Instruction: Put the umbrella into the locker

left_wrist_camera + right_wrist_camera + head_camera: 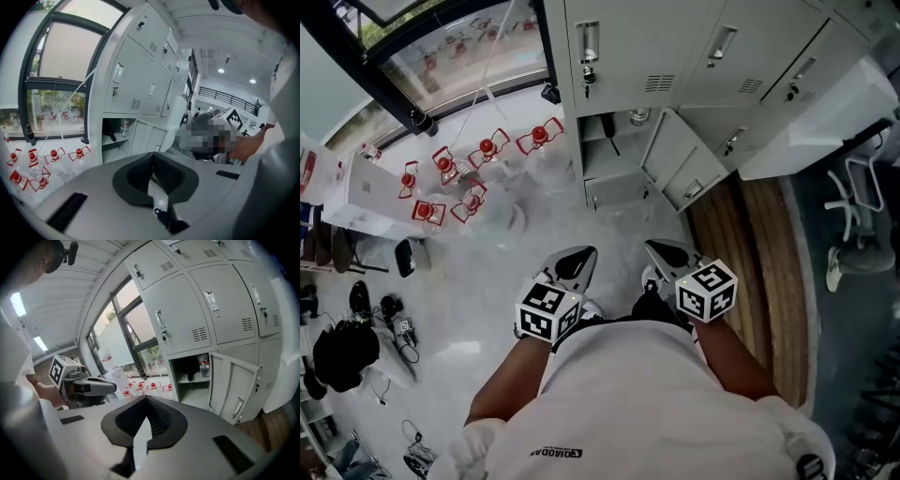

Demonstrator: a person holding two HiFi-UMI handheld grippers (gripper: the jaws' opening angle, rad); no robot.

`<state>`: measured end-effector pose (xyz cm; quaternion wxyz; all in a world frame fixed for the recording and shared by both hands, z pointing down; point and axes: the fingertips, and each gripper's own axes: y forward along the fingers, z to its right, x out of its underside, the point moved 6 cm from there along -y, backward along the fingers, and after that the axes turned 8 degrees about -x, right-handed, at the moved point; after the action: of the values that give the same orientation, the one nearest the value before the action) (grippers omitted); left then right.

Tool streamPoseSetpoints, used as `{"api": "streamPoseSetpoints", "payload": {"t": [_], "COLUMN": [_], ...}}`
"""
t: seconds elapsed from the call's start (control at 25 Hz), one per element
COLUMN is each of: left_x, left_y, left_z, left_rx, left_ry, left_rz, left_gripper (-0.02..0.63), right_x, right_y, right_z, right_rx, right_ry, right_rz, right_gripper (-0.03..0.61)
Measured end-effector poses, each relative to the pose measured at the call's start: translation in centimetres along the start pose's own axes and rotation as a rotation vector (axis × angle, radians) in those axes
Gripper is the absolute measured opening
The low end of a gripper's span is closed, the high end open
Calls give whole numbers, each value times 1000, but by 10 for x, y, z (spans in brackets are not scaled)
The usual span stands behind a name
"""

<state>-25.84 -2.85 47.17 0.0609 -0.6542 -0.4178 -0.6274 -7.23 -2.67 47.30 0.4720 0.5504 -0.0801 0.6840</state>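
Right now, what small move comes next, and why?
Probably reach the right tongs toward the open locker door to push it shut: a dark item, likely the umbrella, already sits inside, and these tongs are shut and empty.

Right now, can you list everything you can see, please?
lockers: several, light grey, along the wall ahead
open locker: one, light grey, bottom row, door swung wide
umbrella: one, black, on the open locker's shelf; too small to be sure it is one
bottle: one, clear, same shelf
jugs: several, clear with red caps, on the floor by the window
window: one, dark frame, left of the lockers
chair: one, white, far right
shirt: one, white, on the person
left hand-held gripper: one, grey, shut, empty
right hand-held gripper: one, grey, shut, empty
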Motion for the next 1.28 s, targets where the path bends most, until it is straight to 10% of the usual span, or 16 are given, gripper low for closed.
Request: {"api": "streamPoseSetpoints", "payload": {"t": [1.28], "left_x": [-38], "left_y": [53], "left_z": [67], "left_rx": [-148], "left_ry": [-15], "left_rz": [55], "left_gripper": [14], "right_x": [-14], "right_y": [-58], "right_z": [81], "right_rx": [-80], "right_ry": [-85], "right_rz": [-43], "right_gripper": [40]}}
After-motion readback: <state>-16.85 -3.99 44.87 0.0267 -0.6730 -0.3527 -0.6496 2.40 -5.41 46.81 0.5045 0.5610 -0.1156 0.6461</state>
